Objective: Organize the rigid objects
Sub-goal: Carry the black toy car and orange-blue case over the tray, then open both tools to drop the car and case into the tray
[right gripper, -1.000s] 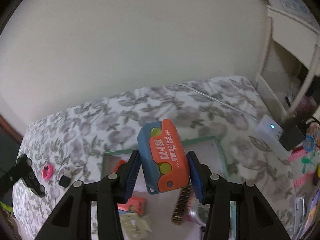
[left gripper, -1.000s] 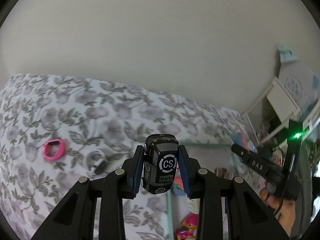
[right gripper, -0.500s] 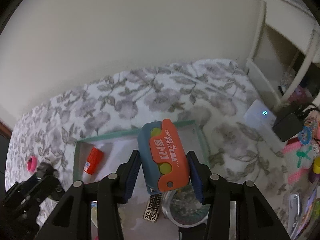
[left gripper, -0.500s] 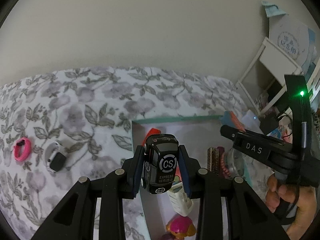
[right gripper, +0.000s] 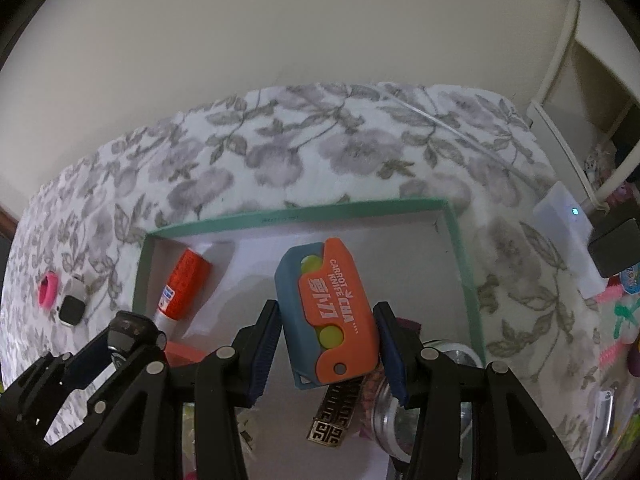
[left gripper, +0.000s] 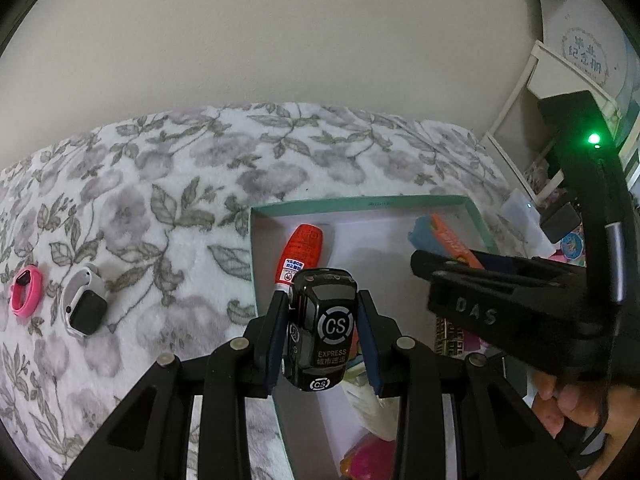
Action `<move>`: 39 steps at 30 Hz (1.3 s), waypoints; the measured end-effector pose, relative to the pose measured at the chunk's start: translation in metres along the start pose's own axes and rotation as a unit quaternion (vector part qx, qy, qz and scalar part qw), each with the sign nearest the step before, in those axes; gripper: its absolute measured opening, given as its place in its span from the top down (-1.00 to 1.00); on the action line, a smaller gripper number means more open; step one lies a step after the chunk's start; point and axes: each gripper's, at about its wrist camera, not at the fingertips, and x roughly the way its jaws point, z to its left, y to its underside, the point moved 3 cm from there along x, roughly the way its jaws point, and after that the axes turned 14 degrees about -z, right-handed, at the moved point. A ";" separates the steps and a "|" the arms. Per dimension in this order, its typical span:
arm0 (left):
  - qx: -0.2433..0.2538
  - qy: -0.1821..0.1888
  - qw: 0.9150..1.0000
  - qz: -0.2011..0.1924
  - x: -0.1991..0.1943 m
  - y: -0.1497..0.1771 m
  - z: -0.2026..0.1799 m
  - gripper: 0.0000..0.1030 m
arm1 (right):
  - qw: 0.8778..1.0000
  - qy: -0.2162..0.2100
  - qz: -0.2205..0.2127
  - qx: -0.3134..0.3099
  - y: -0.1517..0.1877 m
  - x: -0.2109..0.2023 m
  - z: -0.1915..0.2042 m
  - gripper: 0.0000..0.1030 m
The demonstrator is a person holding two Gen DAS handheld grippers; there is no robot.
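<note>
Left tongs [left gripper: 322,340] clamped on black toy car [left gripper: 320,336], poised over teal-rimmed box's [left gripper: 360,203] 9 o'clock wall; right tongs [right gripper: 328,356] gripping orange-blue carrot knife [right gripper: 328,316] above box centre; red glue stick [right gripper: 182,286] inside at 10 o'clock, box on floral bedspread [left gripper: 160,200]

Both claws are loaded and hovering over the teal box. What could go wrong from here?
1. The right claw and left claw sit close together over the teal box; they may collide while lowering.
2. The orange-and-blue toy knife sits tilted between its pads and might slip or drop askew onto the glass jar below.
3. The black toy car may land on the red glue stick.
</note>
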 end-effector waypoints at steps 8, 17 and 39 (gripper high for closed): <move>-0.001 -0.004 1.000 0.007 0.004 0.002 0.002 0.31 | 1.000 0.009 0.008 -0.016 0.007 0.007 0.007 0.02; -0.013 -0.006 1.000 0.020 0.007 0.002 0.005 0.21 | 1.000 0.013 0.009 -0.020 0.006 0.006 0.008 0.01; -0.107 -0.070 0.992 -0.001 -0.033 -0.030 0.070 -0.34 | 0.997 0.015 -0.075 -0.027 -0.029 -0.052 0.017 -0.16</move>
